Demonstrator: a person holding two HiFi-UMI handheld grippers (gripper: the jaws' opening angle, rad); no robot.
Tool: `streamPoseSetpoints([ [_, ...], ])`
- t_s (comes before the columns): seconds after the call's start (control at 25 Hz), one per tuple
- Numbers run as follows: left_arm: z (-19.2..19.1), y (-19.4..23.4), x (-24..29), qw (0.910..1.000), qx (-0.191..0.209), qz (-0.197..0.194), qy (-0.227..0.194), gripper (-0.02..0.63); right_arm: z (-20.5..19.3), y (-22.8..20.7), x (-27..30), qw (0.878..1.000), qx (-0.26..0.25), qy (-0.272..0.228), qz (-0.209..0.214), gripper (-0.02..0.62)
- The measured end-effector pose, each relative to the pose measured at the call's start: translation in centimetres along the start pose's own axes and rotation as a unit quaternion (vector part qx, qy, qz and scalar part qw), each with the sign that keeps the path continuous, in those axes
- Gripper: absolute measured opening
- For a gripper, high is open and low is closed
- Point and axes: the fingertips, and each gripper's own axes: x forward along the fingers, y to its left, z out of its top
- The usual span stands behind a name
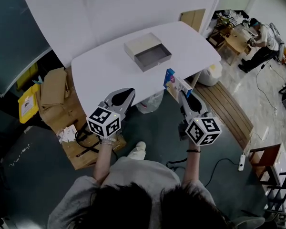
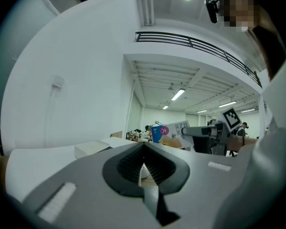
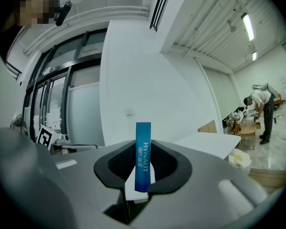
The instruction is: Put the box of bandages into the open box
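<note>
Right gripper (image 1: 180, 91): my jaws stand narrow, clamped on the slim blue-and-white cardboard box of bandages (image 1: 173, 81). In the right gripper view the box (image 3: 143, 152) stands upright between the pads with its blue narrow edge toward the camera, and its upper half sticks out past the jaw tips. In the head view it is held clear of the white oval table (image 1: 102, 73), over the tabletop's near right edge.

Left gripper (image 1: 127, 95): jaws drawn together with nothing between them, as the left gripper view (image 2: 143, 169) confirms. It hangs over the tabletop's near edge, left of the right gripper.

The white cardboard sleeve box with its grey tray pulled open (image 1: 142, 44) lies flat around the middle of the tabletop, toward the far edge, the tray facing the right side. It is apart from both grippers. The tray looks empty.

Brown cardboard cartons (image 1: 55, 92) are stacked on the floor beside the table's left edge.
</note>
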Motion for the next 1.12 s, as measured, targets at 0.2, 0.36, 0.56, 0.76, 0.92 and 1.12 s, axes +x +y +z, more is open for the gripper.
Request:
streamPoseSetpoints([
  [0.2,0.2,2.3,2.8,0.9999,-0.008,-0.008,0.000,-0.002,0.0,-1.6,3.0,1.000,-0.007,0.007,-0.012,0.091],
  [0.36,0.4,3.6,4.9,0.9998,-0.009,-0.020,0.003,-0.002,0.1,-2.8,5.1,1.000,-0.008,0.009,-0.021,0.091],
  [0.56,0.3,5.2,6.9,0.9993,-0.015,-0.033,0.008,-0.002,0.1,-3.1,7.1,1.000,-0.001,0.007,-0.023,0.091],
  [0.76,-0.1,5.9,8.7,0.9985,-0.024,-0.048,0.012,-0.002,-0.4,-4.0,8.1,0.999,0.004,0.013,-0.035,0.091],
  [0.92,-0.7,6.0,10.0,0.9977,-0.030,-0.057,0.022,-0.002,-0.5,-5.3,8.6,0.999,0.006,0.017,-0.046,0.091],
  [1.12,-0.7,6.7,11.5,0.9980,-0.032,-0.049,0.023,-0.002,-0.2,-6.8,9.9,0.999,0.010,0.019,-0.042,0.091],
])
